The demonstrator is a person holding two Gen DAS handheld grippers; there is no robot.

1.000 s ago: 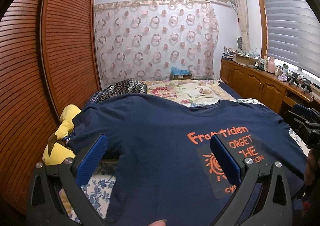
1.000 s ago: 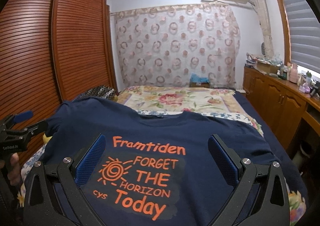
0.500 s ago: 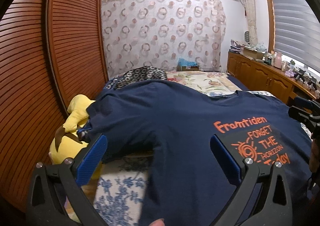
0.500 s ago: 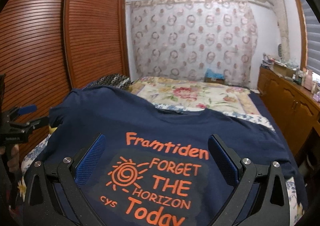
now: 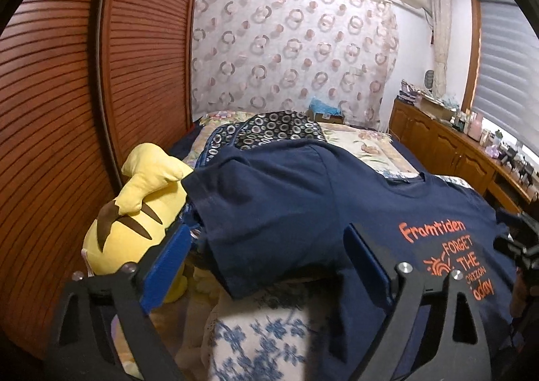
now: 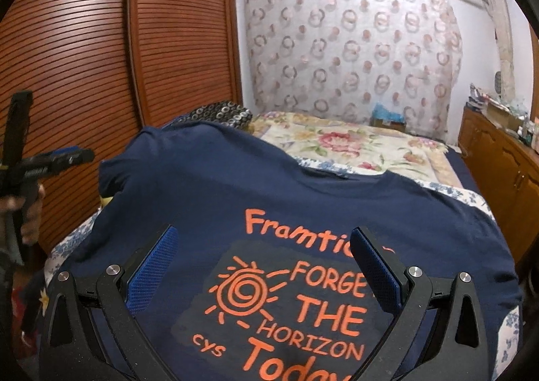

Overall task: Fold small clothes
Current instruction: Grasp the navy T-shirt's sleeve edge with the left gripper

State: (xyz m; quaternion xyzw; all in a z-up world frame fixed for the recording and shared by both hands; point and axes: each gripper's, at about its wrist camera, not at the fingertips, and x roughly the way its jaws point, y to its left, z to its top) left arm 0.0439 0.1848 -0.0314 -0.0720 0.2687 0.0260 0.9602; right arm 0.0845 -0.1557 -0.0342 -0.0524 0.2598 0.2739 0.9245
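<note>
The left hand-held gripper [image 5: 266, 258] has been swung toward the sleeve [image 5: 242, 209] at lower centre — empty jaws closing for a fold — while the right hand-held gripper [image 6: 264, 268] is held wide open, empty, over the T-shirt [image 6: 303, 195].

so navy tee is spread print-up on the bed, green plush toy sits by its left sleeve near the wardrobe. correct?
Not quite: the plush toy is yellow with brown stripes, not green. The left wrist view shows it beside the left sleeve of the navy tee, against the wardrobe. The tee does lie print-up on the bed.

Matt navy cloth T-shirt [image 6: 269, 199]; glossy slatted wooden wardrobe doors [image 6: 101, 44].
</note>
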